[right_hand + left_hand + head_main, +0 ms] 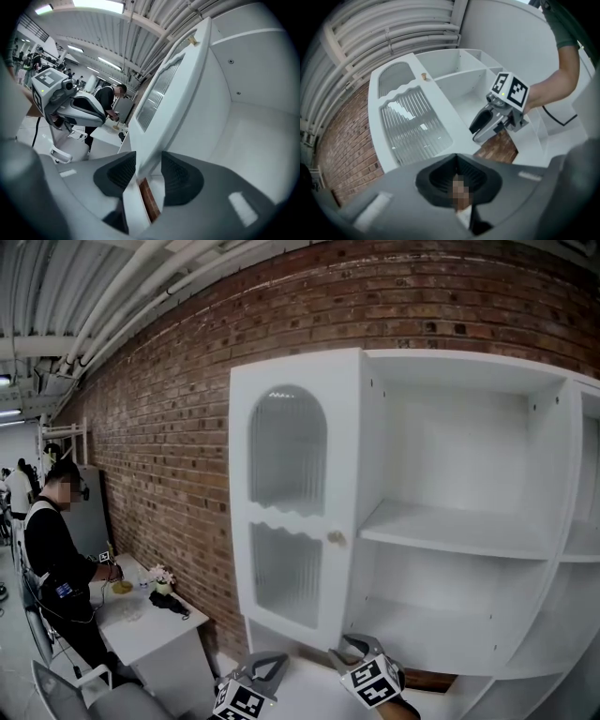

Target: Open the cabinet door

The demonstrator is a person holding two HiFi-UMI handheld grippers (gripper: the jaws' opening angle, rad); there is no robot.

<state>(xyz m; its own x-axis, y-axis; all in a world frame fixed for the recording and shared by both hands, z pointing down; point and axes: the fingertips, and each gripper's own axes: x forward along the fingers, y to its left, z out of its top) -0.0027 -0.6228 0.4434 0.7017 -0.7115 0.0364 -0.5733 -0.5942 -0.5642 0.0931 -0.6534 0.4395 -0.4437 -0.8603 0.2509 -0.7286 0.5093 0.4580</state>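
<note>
A long brick wall [178, 427] backs a tall white cabinet [469, 531] with bare shelves. The cabinet door [286, 512] hangs on the cabinet's left side and stands wide open, with its face turned towards the camera. It is a white frame around two ribbed glass panels, the upper one arched. It looks stiff and fairly light, but the glass is fragile, so the painted frame or the knob is the safer place to hold. To the far left, well apart, a person [56, 559] stands at a small white table [150, 629]. There is open room between that table and the door, so the door seems free to swing further towards the wall. The right gripper [147, 171] is clamped on the door's lower edge near the free corner, one pad on each face. The left gripper [458, 176] hangs just beside it with jaws together, holding nothing. A small round knob [336, 538] sits halfway up the door's free edge.
</note>
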